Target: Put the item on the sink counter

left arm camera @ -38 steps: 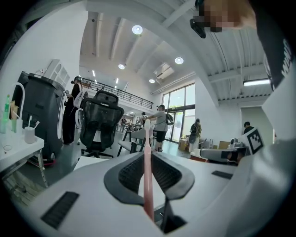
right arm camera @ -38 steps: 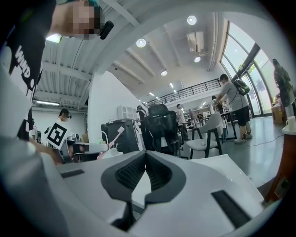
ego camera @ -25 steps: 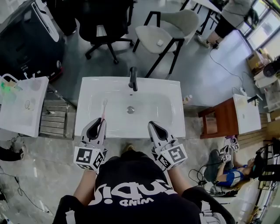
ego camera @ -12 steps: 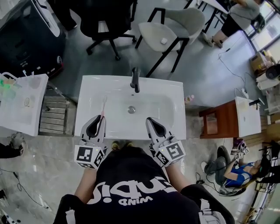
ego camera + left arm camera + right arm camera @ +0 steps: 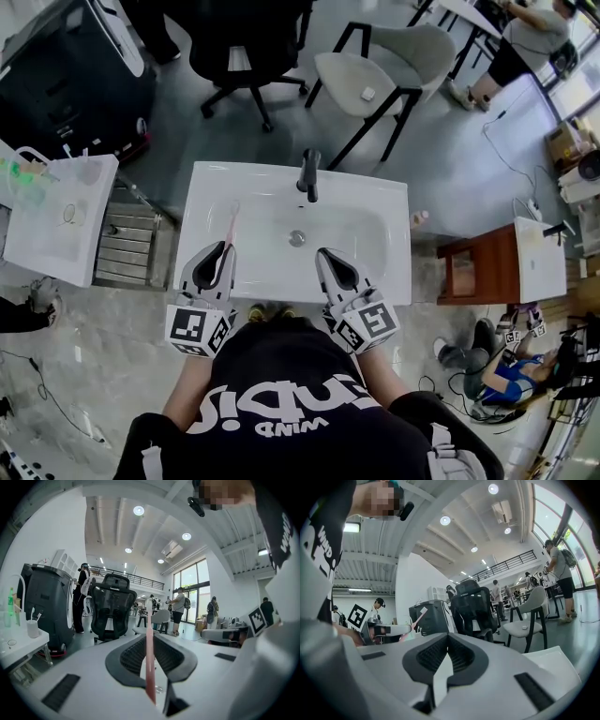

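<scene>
A pink toothbrush (image 5: 230, 230) sticks forward from my left gripper (image 5: 217, 248), which is shut on its handle. It points over the left side of the white sink counter (image 5: 375, 187), near the basin's edge. In the left gripper view the toothbrush (image 5: 149, 667) stands upright between the jaws of the left gripper (image 5: 149, 637), bristle end far. My right gripper (image 5: 330, 255) hovers over the counter's front edge, shut with nothing in it. The right gripper view shows the right gripper (image 5: 447, 636) with its tips meeting, and the toothbrush (image 5: 418, 617) off to its left.
A black faucet (image 5: 308, 175) stands at the back of the basin. A white side table (image 5: 56, 220) with cups is to the left, a wooden stand (image 5: 478, 255) to the right. A black office chair (image 5: 248, 47) and a beige chair (image 5: 375, 61) stand behind the sink.
Both grippers have edged forward over the sink's front edge, the right a little more. The toothbrush stays gripped in the left one.
</scene>
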The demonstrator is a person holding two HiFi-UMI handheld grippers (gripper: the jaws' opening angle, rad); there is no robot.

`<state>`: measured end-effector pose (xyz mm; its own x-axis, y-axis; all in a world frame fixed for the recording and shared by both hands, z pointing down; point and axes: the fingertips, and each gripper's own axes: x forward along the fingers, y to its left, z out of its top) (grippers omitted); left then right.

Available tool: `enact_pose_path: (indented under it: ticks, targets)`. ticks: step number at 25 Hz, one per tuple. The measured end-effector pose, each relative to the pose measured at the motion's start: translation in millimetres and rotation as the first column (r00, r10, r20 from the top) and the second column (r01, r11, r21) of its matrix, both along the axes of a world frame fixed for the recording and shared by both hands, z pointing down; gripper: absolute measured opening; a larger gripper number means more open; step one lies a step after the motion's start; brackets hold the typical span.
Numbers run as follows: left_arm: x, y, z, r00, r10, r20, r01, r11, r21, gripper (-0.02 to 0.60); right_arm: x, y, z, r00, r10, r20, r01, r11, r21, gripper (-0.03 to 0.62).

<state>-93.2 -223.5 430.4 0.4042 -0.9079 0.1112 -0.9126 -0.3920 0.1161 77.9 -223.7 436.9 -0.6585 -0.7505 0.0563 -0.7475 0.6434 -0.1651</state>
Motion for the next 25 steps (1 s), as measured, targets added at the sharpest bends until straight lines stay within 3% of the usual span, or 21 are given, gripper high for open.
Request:
enact_pose_path:
  ticks: [18,25]
  targets:
    - [-62,-11,22,0.993,-0.109,0.043,0.111,0.993,-0.046,0.063,-31,-15,4,0.999,-0.045,0.005,0.045,0.999,-0.005,0.018]
    - [-74,-29,45,0.99,-0.131,0.052,0.136,0.984,-0.112,0.063,-32,-17,3,0.999,-0.044,0.012,0.044,0.999,-0.005,0.018]
